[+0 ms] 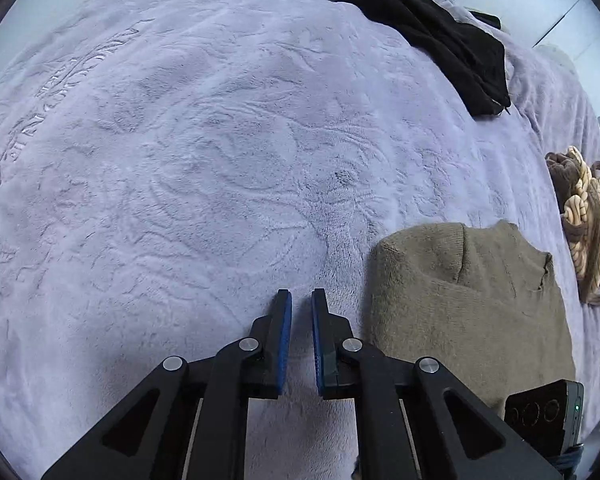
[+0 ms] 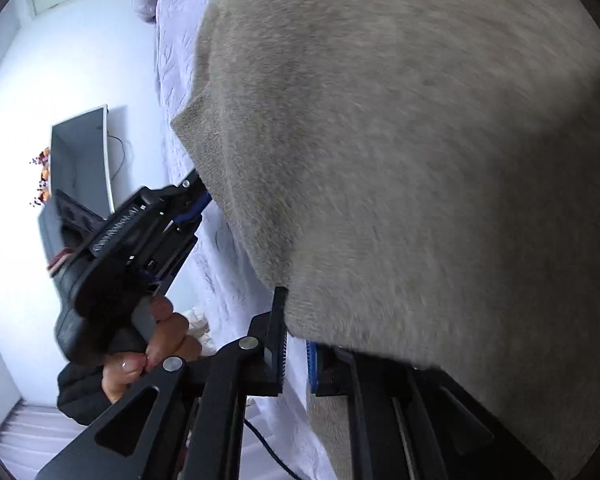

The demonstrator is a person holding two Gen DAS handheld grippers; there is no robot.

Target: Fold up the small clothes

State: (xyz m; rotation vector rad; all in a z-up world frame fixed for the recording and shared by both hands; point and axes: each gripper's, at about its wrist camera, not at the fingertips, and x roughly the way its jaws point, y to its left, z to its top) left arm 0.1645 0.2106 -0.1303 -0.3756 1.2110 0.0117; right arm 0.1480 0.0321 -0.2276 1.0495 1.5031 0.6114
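Observation:
An olive-brown knit sweater (image 1: 460, 300) lies folded on the lilac fleece blanket (image 1: 180, 160), at the lower right of the left wrist view. My left gripper (image 1: 301, 296) hovers over bare blanket just left of it, shut with nothing between its blue pads. In the right wrist view the sweater (image 2: 380, 140) fills most of the picture, blurred. It is draped over my right gripper (image 2: 298, 320) and hides the right fingertip. The pads stand almost together, with the cloth's edge caught between them at the tips. A hand (image 2: 164, 336) holds the left gripper (image 2: 198, 190) at the sweater's far edge.
A black garment (image 1: 420, 32) lies crumpled at the blanket's far right. A chunky beige and brown knit piece (image 1: 584, 216) sits at the right edge. The right gripper's black housing (image 1: 544, 412) rests at the sweater's near corner. Beyond the bed edge stand a pale wall and a white-rimmed shelf (image 2: 84, 160).

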